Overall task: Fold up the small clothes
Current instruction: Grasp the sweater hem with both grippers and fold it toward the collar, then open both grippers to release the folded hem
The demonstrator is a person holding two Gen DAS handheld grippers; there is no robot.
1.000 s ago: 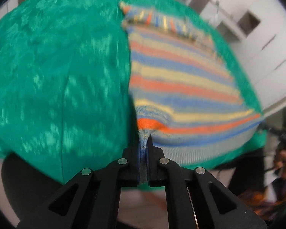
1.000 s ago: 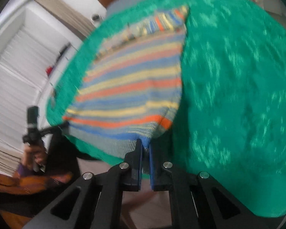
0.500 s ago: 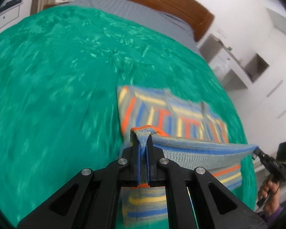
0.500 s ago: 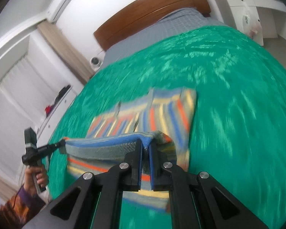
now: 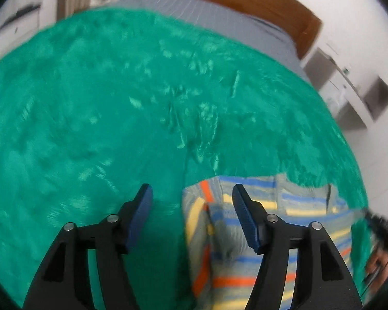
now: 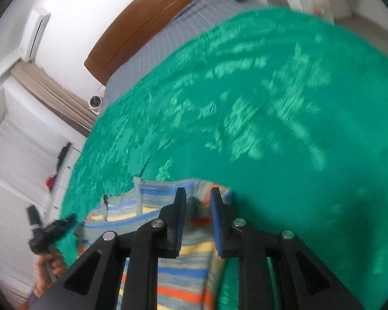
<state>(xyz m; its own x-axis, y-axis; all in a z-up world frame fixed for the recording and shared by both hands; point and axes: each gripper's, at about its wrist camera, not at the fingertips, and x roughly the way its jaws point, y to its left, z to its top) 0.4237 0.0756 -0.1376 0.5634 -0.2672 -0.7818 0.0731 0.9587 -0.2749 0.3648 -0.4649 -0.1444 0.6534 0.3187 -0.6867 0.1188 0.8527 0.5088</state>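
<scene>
We see the striped garment (image 5: pixel 248 235) lying folded at the near edge of the green bedspread (image 5: pixel 95 108), whose far stretch toward the wooden headboard (image 5: pixel 240 5) is open. Our left gripper (image 5: pixel 191 197) is opening, nothing between its jaws; our right gripper (image 6: pixel 198 195) is opening above the cloth. A second ago both pinched its corners.

a bed (image 5: pixel 232 20) with a wooden headboard (image 6: pixel 155 15) is covered by a green blanket (image 5: pixel 103 103); grey striped bedding (image 6: pixel 173 38) is exposed near the headboard. a striped garment (image 5: pixel 292 211) is laid folded on the blanket.
</scene>
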